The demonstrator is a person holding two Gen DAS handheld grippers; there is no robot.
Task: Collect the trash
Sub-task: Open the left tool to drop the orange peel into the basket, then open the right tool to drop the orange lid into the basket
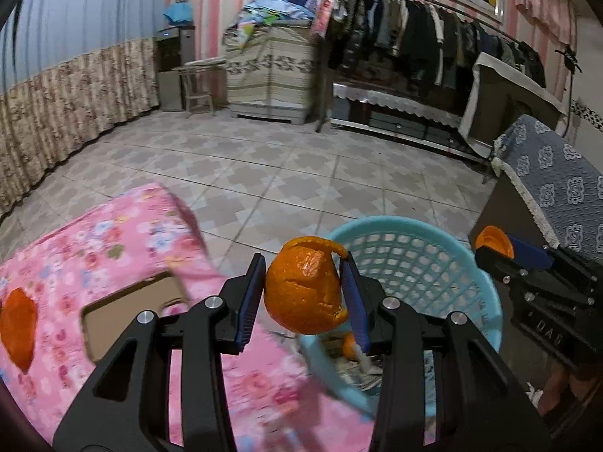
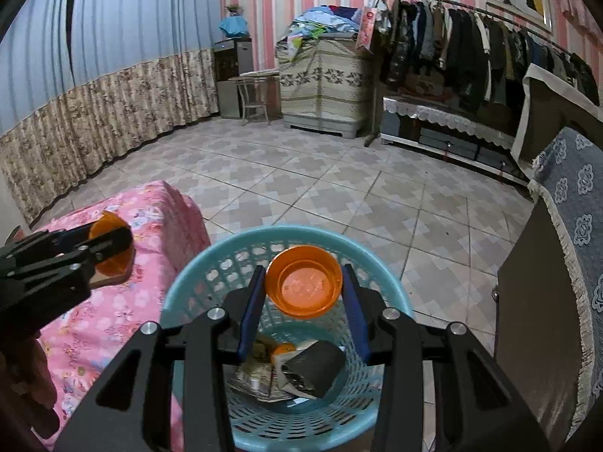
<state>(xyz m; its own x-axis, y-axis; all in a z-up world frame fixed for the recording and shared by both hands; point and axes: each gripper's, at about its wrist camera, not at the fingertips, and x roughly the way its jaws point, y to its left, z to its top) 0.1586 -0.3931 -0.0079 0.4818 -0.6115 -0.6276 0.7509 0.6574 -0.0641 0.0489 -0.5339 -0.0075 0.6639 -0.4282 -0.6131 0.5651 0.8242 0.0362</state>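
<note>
Orange peel (image 1: 301, 293), a hollow curled shell of it, sits pinched between the blue pads of the left gripper (image 1: 304, 293), whose jaws stand partly closed and press on the peel from both sides. From the left wrist view the peel hangs at the near rim of a pale blue plastic basket (image 1: 486, 286), right where the edge of the pink flowered table cover (image 1: 124, 226) meets the basket. A second bit of peel (image 1: 18, 327) lies at the left edge of that cover, beside a brown flat card or board (image 1: 128, 312); it is too blurred to name more closely.

The right gripper (image 2: 304, 282) holds a small orange plastic cup (image 2: 303, 282) by its sides, mouth toward the camera, jaws partly closed against it. The cup hangs over the open top of the basket, inside its rim. In the bottom of the basket lie crumpled paper (image 2: 256, 376), a dark folded wrapper (image 2: 312, 369) and a small orange scrap (image 2: 283, 349).

The basket stands on the tiled floor (image 2: 301, 188), touching or just beside the covered table's right edge. A dark cabinet with a blue patterned cloth (image 2: 573, 226) stands near the basket on the other side.
</note>
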